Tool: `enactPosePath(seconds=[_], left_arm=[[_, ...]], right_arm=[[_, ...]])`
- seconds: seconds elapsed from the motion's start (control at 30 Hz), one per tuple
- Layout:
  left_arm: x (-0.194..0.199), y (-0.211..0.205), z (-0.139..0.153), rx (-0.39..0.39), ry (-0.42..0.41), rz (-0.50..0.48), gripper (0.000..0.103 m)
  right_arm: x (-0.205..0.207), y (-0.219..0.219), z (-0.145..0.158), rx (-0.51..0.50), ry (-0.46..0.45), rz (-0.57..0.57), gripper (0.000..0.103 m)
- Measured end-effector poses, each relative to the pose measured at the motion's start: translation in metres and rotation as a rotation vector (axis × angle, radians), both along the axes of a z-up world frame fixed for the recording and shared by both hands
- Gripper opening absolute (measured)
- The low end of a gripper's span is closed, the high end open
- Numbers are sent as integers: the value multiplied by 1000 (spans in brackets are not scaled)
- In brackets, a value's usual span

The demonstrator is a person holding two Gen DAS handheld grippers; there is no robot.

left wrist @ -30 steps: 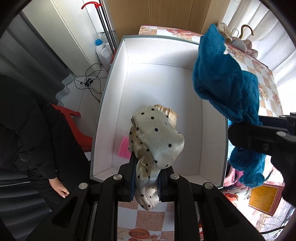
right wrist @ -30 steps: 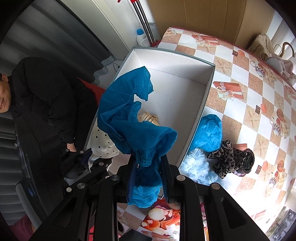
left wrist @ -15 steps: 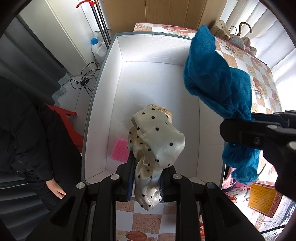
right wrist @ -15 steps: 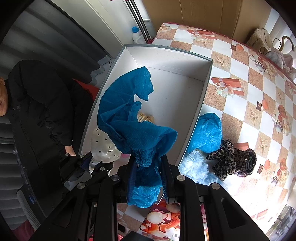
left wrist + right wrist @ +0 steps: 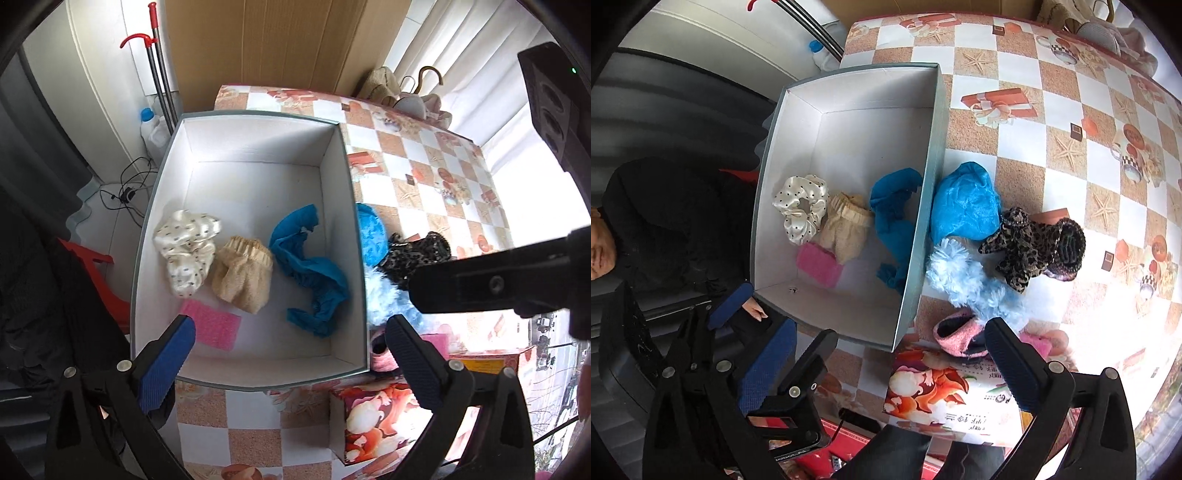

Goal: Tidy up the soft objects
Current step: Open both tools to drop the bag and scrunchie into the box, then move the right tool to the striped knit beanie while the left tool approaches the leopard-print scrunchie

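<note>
A white box (image 5: 255, 144) (image 5: 857, 122) stands on the checkered table. In it lie a cream polka-dot scrunchie (image 5: 186, 251) (image 5: 801, 210), a beige fuzzy piece (image 5: 243, 275) (image 5: 847, 225), a blue cloth (image 5: 310, 273) (image 5: 892, 218) and a pink sponge (image 5: 214, 325) (image 5: 818, 264). My left gripper (image 5: 288, 358) is open and empty above the box's near edge. My right gripper (image 5: 886, 365) is open and empty above the near right corner of the box.
Right of the box lie a blue cap (image 5: 964, 203), a light blue fluffy piece (image 5: 967, 280), a leopard-print piece (image 5: 1030, 247) and a pink item (image 5: 956, 332). A printed carton (image 5: 945, 395) stands at the near edge. A person in black (image 5: 665, 221) sits left.
Both grippers opened and pulled back up. The polka-dot scrunchie and the blue cloth, held a moment ago, now lie in the box.
</note>
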State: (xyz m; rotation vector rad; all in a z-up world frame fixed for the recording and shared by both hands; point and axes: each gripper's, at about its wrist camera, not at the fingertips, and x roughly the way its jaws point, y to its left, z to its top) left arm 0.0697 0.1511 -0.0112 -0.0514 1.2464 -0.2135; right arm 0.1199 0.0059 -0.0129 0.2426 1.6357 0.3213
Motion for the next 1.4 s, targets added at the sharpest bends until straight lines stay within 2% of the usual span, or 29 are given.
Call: enactPosePath(seconds=[0.1, 0.23, 0.4, 0.53, 0.63, 0.83, 0.93, 1.1, 1.2, 1.27, 1.4], left_arm=[[-3, -19, 14, -24, -25, -38, 103], [-10, -48, 18, -33, -27, -102, 103], [-22, -87, 1, 7, 20, -201, 103], [-29, -106, -10, 14, 63, -214, 103], [-31, -114, -14, 27, 82, -203, 103], [-30, -125, -18, 55, 114, -168, 103], [-28, -128, -22, 74, 135, -136, 103], [-20, -130, -23, 101, 165, -87, 103], [-11, -137, -31, 144, 185, -107, 103], [-6, -143, -36, 176, 198, -125, 103], [8, -160, -43, 190, 206, -175, 103]], right_arm=[[-18, -33, 20, 30, 19, -53, 103], [-39, -91, 44, 65, 68, -127, 103], [-49, -155, 47, -68, 122, -140, 103], [-30, -184, 19, -169, 109, -125, 103], [-7, -184, -14, -210, 104, -50, 103], [38, -147, -65, -192, 85, 122, 103], [59, -123, -91, -214, 43, 210, 103], [78, -100, -151, -185, 109, 280, 103], [80, -118, -178, -224, 160, 216, 103], [78, -149, -180, -177, 172, 95, 103], [57, -224, -180, -191, 193, -84, 103]])
